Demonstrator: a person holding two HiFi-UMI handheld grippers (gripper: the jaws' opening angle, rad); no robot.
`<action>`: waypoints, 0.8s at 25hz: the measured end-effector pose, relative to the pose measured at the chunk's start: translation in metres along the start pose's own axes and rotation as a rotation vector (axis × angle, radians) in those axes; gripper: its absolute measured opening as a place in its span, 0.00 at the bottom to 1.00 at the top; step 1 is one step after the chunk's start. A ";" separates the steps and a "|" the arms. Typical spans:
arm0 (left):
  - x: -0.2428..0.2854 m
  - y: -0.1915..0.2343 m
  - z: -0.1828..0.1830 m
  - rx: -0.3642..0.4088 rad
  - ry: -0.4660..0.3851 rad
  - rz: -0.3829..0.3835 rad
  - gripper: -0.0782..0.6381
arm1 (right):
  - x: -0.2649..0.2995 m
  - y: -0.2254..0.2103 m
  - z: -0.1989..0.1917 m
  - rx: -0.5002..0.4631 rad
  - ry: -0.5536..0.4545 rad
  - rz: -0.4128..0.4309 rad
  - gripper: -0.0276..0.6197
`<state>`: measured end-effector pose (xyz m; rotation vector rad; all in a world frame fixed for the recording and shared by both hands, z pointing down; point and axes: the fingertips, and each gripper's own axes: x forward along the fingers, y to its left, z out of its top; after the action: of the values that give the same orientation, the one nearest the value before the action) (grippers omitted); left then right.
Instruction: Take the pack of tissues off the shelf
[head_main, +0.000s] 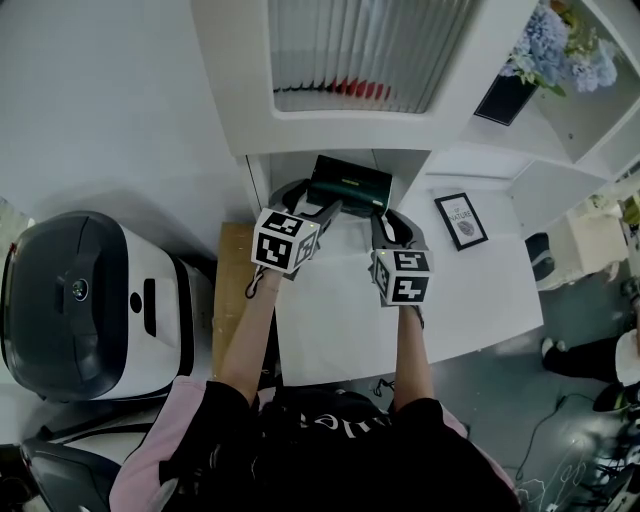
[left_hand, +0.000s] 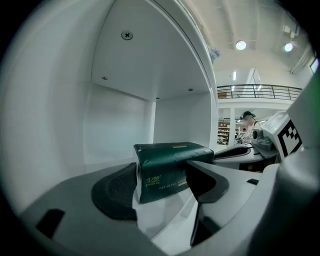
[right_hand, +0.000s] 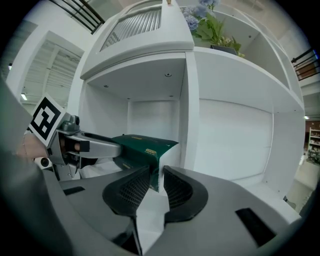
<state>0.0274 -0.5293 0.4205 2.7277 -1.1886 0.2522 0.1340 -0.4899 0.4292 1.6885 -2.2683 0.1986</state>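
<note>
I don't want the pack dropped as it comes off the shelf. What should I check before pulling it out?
1. Left gripper jaws against both sides of the pack of tissues: ok.
2. Right gripper jaws pinching the pack's corner: ok, but a thin hold.
3. Pack lifted clear of the shelf cubby floor: cannot tell.
4. Nothing else in the cubby to snag: ok.
5. Picture frame lies off to the right, outside the pull-back path: ok.

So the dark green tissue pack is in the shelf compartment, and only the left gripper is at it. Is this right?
No. The right gripper is at the tissue pack too, jaws pinching its corner, as the right gripper view shows. The rest holds: pack in the shelf compartment, left gripper at it.
</note>
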 end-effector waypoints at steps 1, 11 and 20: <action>0.000 -0.001 0.000 0.006 -0.001 -0.010 0.53 | 0.000 0.000 0.000 -0.002 -0.001 0.000 0.22; -0.023 -0.016 0.000 -0.012 -0.055 -0.007 0.47 | -0.020 0.000 -0.006 -0.005 -0.018 0.021 0.21; -0.064 -0.054 0.000 -0.066 -0.102 0.016 0.42 | -0.067 0.007 -0.018 0.038 -0.036 0.064 0.21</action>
<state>0.0247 -0.4474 0.4024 2.7036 -1.2210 0.0751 0.1473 -0.4213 0.4245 1.6512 -2.3612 0.2288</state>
